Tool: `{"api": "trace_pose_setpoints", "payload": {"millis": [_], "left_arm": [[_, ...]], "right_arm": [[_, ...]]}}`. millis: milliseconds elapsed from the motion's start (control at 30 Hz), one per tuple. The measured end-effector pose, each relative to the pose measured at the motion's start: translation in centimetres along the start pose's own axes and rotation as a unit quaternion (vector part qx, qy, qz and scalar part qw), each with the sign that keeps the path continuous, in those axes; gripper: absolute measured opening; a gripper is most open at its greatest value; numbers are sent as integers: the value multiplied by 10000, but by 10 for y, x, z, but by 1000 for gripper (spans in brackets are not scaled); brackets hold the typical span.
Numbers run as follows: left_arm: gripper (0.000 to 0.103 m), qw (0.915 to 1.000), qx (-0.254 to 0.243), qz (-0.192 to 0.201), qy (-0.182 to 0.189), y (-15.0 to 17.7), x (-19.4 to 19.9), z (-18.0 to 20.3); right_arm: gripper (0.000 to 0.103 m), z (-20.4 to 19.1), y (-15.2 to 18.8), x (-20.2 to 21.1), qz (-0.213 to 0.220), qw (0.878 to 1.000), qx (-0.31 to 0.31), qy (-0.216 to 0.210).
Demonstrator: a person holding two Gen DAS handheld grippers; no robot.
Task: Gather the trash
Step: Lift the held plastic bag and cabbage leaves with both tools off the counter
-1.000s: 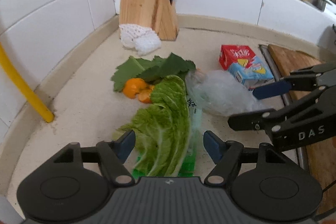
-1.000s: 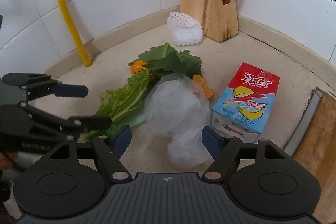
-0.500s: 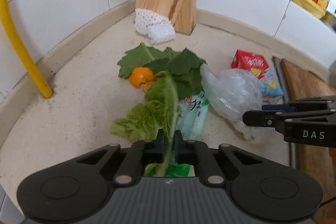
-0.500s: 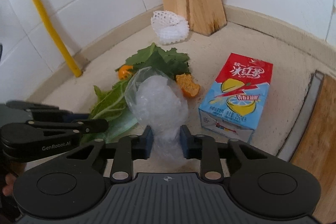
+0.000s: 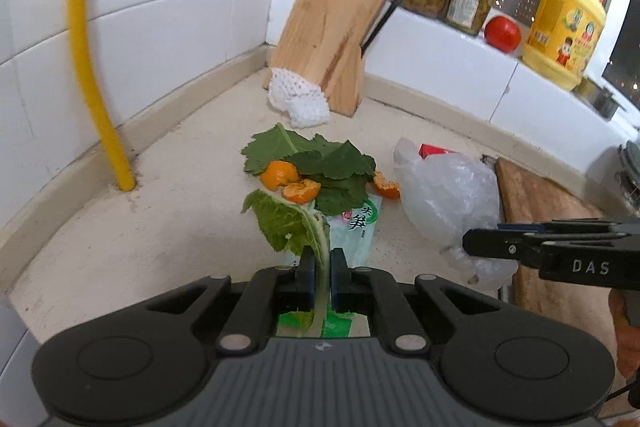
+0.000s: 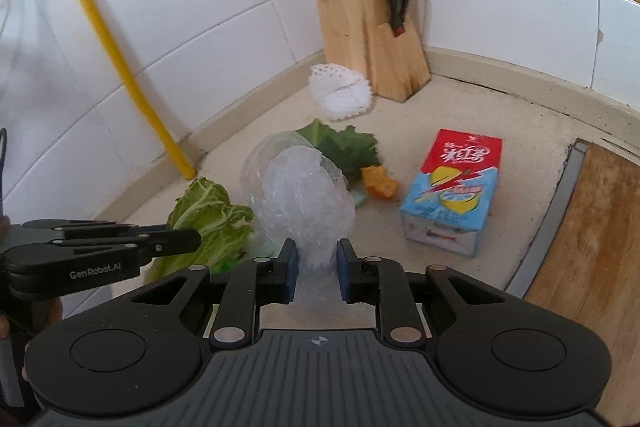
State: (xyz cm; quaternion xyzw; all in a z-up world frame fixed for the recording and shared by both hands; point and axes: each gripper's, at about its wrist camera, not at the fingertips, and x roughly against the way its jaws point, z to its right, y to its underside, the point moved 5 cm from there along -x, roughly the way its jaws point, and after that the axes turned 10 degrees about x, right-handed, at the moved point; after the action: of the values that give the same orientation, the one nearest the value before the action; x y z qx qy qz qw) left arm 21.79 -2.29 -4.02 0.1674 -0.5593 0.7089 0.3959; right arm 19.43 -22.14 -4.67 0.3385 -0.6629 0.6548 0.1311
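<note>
Green cabbage leaf (image 5: 294, 227) pinched in your L gripper (image 5: 319, 273), clear plastic bag (image 6: 304, 203) in your R gripper (image 6: 317, 269); bare beige counter (image 5: 160, 219) lies open toward yellow pipe (image 5: 86, 43).

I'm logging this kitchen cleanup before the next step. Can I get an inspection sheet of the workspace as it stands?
Surface: speckled beige counter, wooden board at its right end.
Job's things: cabbage leaf, clear plastic bag, dark green leaves, orange peels, green snack wrapper, drink carton, white foam net.
Clutter: knife block, jars, tomato, yellow oil jug.
Grippers: left tongs shut on the cabbage stem; right tongs shut on the bag's neck.
Cables: nothing seen.
Surroundings: white tiled walls, yellow pipe in the corner.
</note>
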Motion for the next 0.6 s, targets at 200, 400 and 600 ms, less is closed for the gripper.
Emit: {"api": "trace_pose_setpoints", "payload": {"millis": [200, 400, 600], "left_arm": [[4, 9999, 96, 128, 20, 5, 17, -13], [4, 9995, 92, 286, 60, 4, 33, -17], [15, 9998, 207, 26, 74, 22, 22, -23]], "right_arm": [[26, -20, -1, 6, 38, 9999, 110, 81], [26, -35, -2, 10, 72, 9997, 192, 106], [26, -44, 0, 13, 67, 9993, 267, 254]]}}
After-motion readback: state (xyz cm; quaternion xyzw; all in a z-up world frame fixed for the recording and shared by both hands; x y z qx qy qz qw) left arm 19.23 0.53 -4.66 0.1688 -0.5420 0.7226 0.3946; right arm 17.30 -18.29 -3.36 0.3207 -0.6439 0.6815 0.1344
